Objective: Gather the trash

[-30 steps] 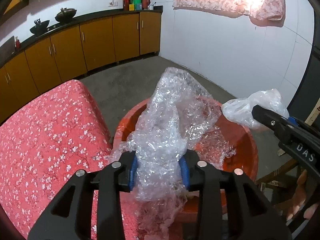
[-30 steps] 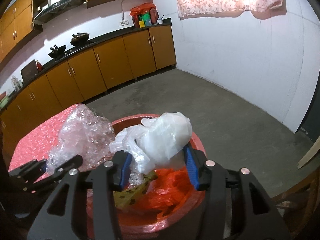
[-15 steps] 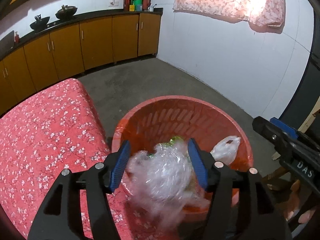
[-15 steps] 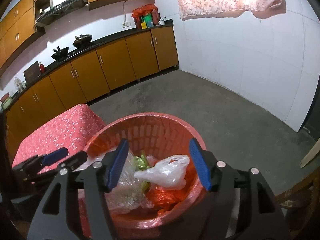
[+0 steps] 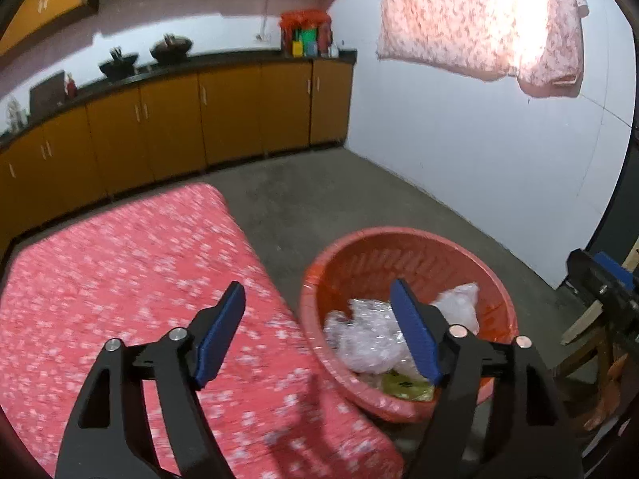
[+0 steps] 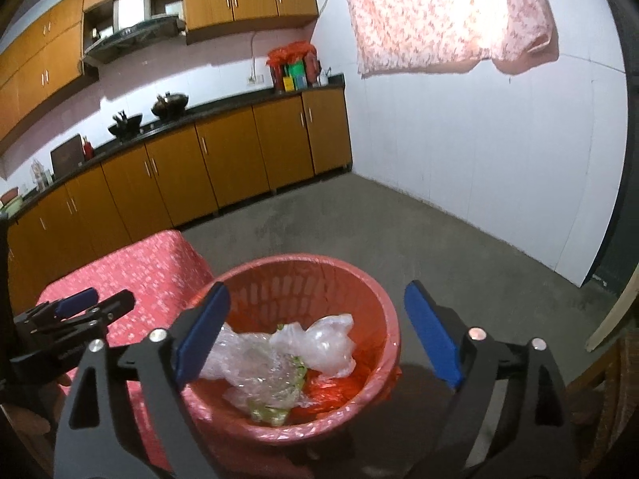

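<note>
A red plastic basket (image 5: 403,239) (image 6: 371,283) stands on the floor beside a table with a red flowered cloth (image 5: 120,263) (image 6: 131,267). Inside it lie a crumpled sheet of bubble wrap (image 5: 359,335) (image 6: 247,363), a white plastic bag (image 5: 459,299) (image 6: 323,343), a green wrapper and a red bag (image 6: 331,391). My left gripper (image 5: 319,331) hangs above the table edge and the basket's near rim, its jaws opening, nothing between them. My right gripper (image 6: 315,327) hovers over the basket, jaws opening wide, also empty. Each gripper shows at the edge of the other's view.
Orange kitchen cabinets (image 6: 223,167) with a black counter run along the far wall, with woks and bottles on top. A white wall (image 6: 479,167) with a hanging flowered cloth stands to the right. Grey concrete floor (image 6: 359,219) lies beyond the basket. A wooden piece (image 5: 579,323) sits at the right.
Both grippers let go: the bubble wrap and the white bag dropped into the basket. Both grippers opened wider, rose and drew back; the left one swung left over the table.
</note>
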Demonstrator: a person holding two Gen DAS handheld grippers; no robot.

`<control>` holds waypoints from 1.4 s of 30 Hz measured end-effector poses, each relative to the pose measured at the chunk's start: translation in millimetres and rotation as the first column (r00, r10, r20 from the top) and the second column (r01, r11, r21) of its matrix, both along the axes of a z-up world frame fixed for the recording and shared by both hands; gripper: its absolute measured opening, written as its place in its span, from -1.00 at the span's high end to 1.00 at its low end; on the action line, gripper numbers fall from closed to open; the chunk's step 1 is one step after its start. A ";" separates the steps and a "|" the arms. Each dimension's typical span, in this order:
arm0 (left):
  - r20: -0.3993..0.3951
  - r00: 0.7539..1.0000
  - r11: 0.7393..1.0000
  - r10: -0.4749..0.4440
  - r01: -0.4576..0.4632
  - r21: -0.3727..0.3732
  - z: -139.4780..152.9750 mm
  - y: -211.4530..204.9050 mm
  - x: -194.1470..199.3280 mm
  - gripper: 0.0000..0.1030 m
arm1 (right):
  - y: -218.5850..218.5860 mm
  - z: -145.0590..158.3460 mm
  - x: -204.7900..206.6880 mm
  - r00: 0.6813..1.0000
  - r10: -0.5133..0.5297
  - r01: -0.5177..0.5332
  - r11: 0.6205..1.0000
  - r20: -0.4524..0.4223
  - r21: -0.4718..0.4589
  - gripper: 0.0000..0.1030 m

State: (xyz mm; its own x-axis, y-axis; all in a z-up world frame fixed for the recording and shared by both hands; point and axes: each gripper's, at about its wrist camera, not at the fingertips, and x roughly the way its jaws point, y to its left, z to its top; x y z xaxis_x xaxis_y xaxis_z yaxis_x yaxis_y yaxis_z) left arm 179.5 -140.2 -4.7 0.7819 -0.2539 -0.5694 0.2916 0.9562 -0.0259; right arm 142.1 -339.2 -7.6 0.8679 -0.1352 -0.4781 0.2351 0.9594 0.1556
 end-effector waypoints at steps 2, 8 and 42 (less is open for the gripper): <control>0.048 0.999 1.000 0.014 -0.014 0.010 10.7 13.3 -16.1 -0.64 | 5.0 10.4 -14.2 0.999 -0.018 0.018 1.000 0.036 -0.003 -0.79; 0.139 0.989 0.998 0.059 -0.058 -0.007 30.8 54.1 -62.9 -0.86 | 22.6 30.1 -53.4 0.993 -0.047 0.046 0.999 0.108 0.013 -0.91; 0.253 0.942 0.973 0.221 -0.230 0.008 8.6 150.2 -184.9 -0.96 | 167.4 24.0 -150.1 0.991 0.070 -0.053 0.987 0.110 -0.153 -0.92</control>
State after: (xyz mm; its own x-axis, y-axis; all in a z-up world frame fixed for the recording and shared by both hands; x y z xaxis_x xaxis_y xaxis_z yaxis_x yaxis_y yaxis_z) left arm -5.5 10.0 3.9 0.9341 -0.0370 -0.3551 0.0607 0.9966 0.0559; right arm -7.9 -171.8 16.4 0.9247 -0.1421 -0.3531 0.1638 0.9860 0.0321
